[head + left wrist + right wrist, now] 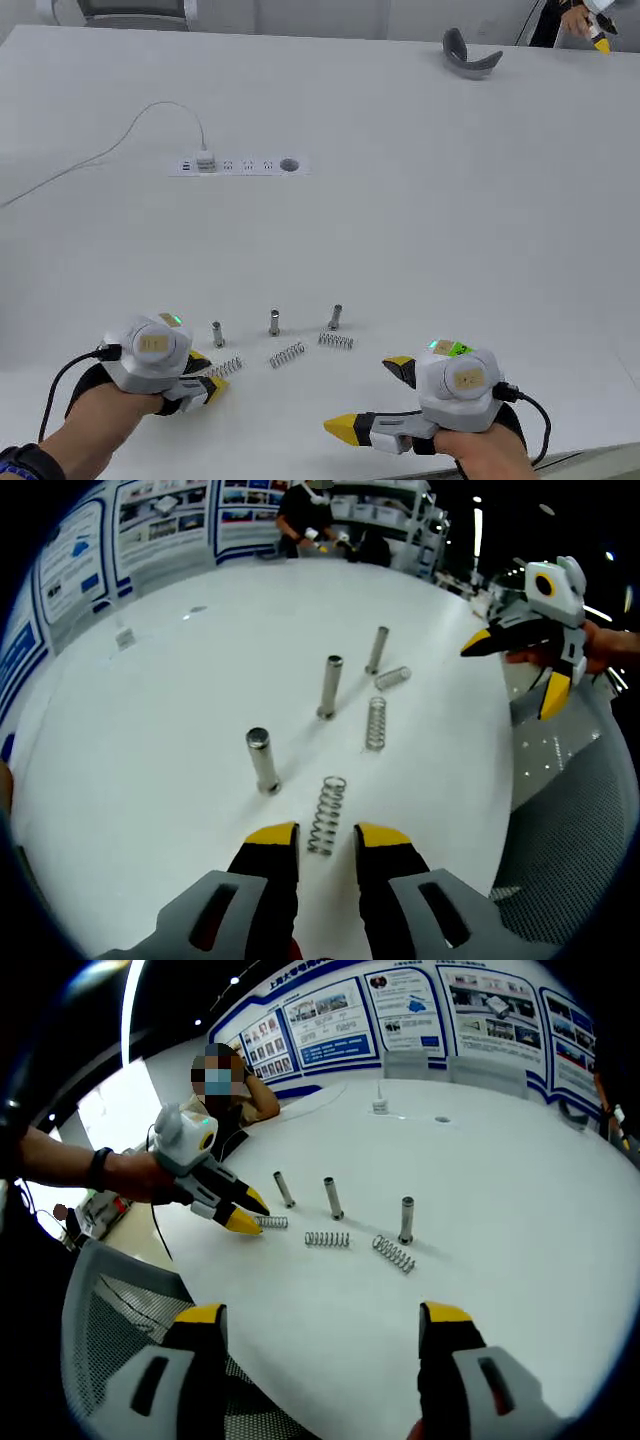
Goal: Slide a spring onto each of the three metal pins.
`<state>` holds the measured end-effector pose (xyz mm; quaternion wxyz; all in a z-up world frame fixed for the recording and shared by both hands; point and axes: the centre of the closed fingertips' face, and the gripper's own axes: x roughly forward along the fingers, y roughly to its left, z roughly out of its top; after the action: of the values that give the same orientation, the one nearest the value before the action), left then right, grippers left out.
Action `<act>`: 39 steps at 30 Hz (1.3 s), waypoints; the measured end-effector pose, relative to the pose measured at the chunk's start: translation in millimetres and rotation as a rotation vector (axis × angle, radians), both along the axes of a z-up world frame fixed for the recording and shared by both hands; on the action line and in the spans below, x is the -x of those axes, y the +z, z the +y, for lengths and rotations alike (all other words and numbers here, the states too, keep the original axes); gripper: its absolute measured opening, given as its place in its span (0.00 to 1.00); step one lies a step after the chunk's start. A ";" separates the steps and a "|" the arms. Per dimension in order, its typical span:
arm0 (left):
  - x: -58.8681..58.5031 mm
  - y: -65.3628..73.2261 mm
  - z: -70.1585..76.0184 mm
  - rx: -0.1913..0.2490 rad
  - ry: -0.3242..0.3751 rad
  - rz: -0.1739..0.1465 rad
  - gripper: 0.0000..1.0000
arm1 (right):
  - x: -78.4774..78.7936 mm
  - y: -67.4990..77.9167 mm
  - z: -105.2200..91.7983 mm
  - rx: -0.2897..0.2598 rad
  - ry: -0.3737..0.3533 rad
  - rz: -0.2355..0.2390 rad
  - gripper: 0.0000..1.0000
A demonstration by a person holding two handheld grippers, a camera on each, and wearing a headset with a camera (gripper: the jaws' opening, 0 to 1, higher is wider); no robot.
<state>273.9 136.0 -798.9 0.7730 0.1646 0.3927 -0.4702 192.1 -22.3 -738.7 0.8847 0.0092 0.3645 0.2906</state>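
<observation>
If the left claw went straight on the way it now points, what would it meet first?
Most likely the nearest spring, lying right ahead of the left claw and in line with the gap between its tips; how high the claw rides above it is unclear.

Two hand-held tools, the left tongs (213, 386) and the right tongs (372, 396), each with a rounded white housing. On top of each housing sit a square tan label (153, 343) and a small green light (172, 320). The jaws are dark grey under white shells and end in bright yellow tips. A black cable (58, 388) curves out from the back of the left housing; a second one leaves the right housing. Black fabric, glove or strap, covers the back of the left hand (105, 405) and the right hand (490, 450). The left wrist wears a dark wristband (27, 462) with a blue edge
</observation>
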 end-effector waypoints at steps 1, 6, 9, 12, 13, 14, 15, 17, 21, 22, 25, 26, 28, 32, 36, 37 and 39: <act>-1.6 -3.3 3.2 -0.033 -0.015 -0.019 0.20 | -0.2 0.0 -0.3 0.000 0.000 0.000 0.80; 0.6 -5.2 0.1 -0.038 -0.030 -0.026 0.14 | -0.8 -0.2 -1.3 0.003 0.000 0.001 0.79; -0.3 -4.4 1.1 -0.042 -0.016 -0.026 0.11 | -0.7 -0.4 -1.2 0.003 0.001 0.002 0.79; 2.3 -3.8 1.8 -0.027 0.024 0.021 0.11 | -0.3 -0.4 -0.2 0.000 0.004 0.004 0.79; 1.9 -3.4 3.0 -0.021 0.032 0.024 0.10 | -0.3 -0.7 -0.2 0.001 0.006 0.005 0.79; 2.0 -2.9 3.5 -0.019 0.035 0.025 0.10 | -0.4 -0.8 -0.1 0.002 0.007 0.005 0.79; 3.6 -1.5 3.9 -0.013 0.041 0.028 0.10 | -0.6 -0.7 0.2 0.000 0.007 0.005 0.79; 4.6 -0.5 5.0 -0.008 0.044 0.030 0.10 | -1.3 -0.6 0.7 -0.004 0.007 0.005 0.79; 6.2 5.0 8.8 -0.001 0.051 0.022 0.10 | -1.9 -1.3 2.4 -0.009 0.013 0.008 0.79; 6.3 6.5 9.6 0.001 0.054 0.020 0.10 | -1.9 -1.3 2.9 -0.010 0.014 0.008 0.79; 7.3 14.2 13.3 0.014 0.072 0.013 0.10 | -2.1 -0.9 6.0 -0.024 0.019 0.009 0.79; 7.1 16.7 14.3 0.021 0.080 0.014 0.10 | -2.1 -0.8 6.9 -0.027 0.020 0.009 0.78; 6.5 21.0 17.2 0.039 0.100 0.014 0.10 | -2.3 -0.9 7.7 -0.030 0.019 0.008 0.78; 9.3 26.8 23.0 0.044 0.108 0.008 0.10 | -1.7 -0.9 9.8 -0.035 0.024 0.009 0.77; 13.2 33.7 28.5 0.049 0.107 -0.002 0.10 | -0.6 -0.9 12.8 -0.041 0.034 0.012 0.76; 13.6 34.8 29.6 0.049 0.106 -0.005 0.10 | -0.7 -1.0 13.1 -0.042 0.035 0.012 0.76; 15.1 37.9 31.9 0.048 0.104 -0.013 0.10 | -0.5 -1.2 14.2 -0.047 0.038 0.013 0.76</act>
<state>258.8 167.9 -761.0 0.8027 0.1284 0.3845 -0.4375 192.7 -8.1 -739.9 0.8762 0.0249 0.3635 0.3156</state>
